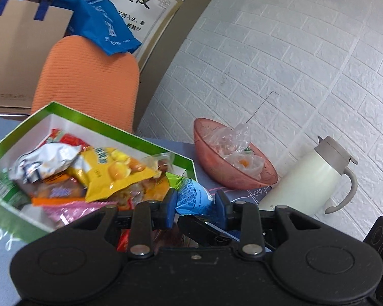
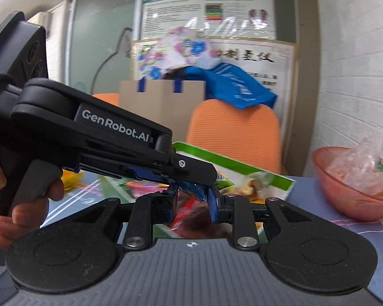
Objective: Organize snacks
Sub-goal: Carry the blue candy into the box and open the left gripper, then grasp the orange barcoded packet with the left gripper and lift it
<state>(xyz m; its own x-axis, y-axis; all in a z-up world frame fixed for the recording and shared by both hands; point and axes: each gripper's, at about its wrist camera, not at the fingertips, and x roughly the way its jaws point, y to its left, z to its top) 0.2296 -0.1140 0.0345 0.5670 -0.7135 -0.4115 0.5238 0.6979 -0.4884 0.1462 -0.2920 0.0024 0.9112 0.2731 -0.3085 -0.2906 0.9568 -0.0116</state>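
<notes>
gripping a blue-and-green snack packet [image 1: 191, 197] between its blue pads, our left tool [image 1: 195, 204] sits at the six o'clock edge of the left wrist view, closed on the wrapper. the packet hangs just over the near right corner of the green snack box [image 1: 71, 113], at about four o'clock from the box's middle. inside the box we see a yellow chip bag [image 1: 115, 170], a crumpled silver wrapper [image 1: 43, 162], a pink packet [image 1: 71, 210] and other mixed snacks heaped together.

from the right wrist view, our right tool [image 2: 192, 202] has its jaws parted a little, with the same packet's blue tail [image 2: 196, 191] between them; we cannot tell whether the pads actually press on it. the left tool crosses in from nine o'clock, held in our left hand [image 2: 20, 201].

on the blue tabletop [image 1: 2, 244], at two o'clock from the box, stands a pink bowl [image 1: 217, 168] holding clear plastic wrappers. just beside it, at three o'clock, is a white thermos jug [image 1: 306, 178] near the white brick wall [image 1: 293, 51]. an orange chair [image 1: 89, 81] is behind the box at twelve o'clock, with a blue bag [image 1: 102, 23] draped on it.
</notes>
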